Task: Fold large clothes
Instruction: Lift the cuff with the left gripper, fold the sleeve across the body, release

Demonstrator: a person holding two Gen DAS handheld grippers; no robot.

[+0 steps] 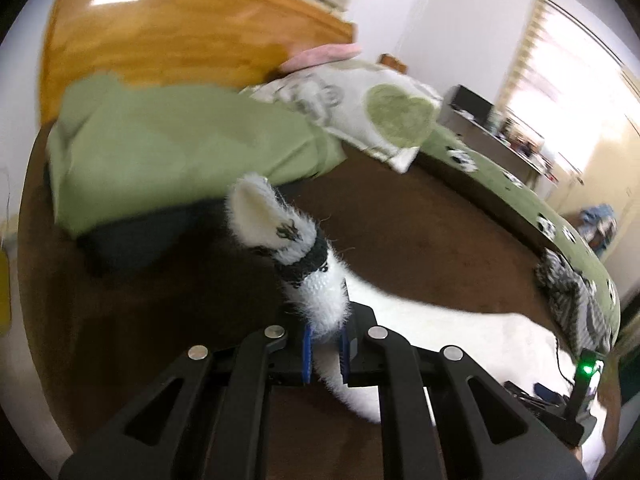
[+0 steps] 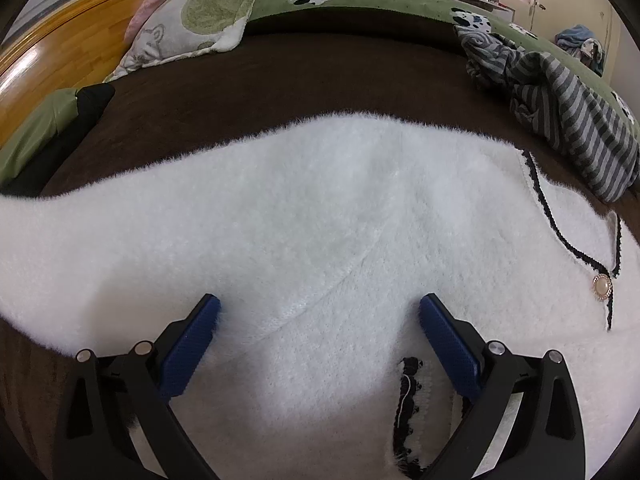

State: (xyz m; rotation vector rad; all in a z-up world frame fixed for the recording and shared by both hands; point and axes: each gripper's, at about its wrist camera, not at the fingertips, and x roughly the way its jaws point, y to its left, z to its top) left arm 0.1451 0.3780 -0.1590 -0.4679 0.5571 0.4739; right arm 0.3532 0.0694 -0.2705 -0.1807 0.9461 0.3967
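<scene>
A fluffy white cardigan (image 2: 320, 216) with black trim and a pearl button (image 2: 602, 287) lies spread on the brown bedspread (image 2: 320, 76). My left gripper (image 1: 326, 350) is shut on its sleeve (image 1: 320, 292) just below the dark-banded cuff (image 1: 276, 220), which stands up above the bed. The rest of the white cardigan (image 1: 460, 328) trails away to the right in the left wrist view. My right gripper (image 2: 320, 316) hovers wide open over the cardigan's body, blue pads (image 2: 192, 340) apart with only flat knit beneath them.
A striped grey garment (image 2: 560, 92) lies crumpled at the right of the bed. A green pillow (image 1: 180, 148) and a heart-print cushion (image 1: 380, 112) rest against the wooden headboard (image 1: 168, 40). A green blanket (image 2: 400, 4) runs along the far edge.
</scene>
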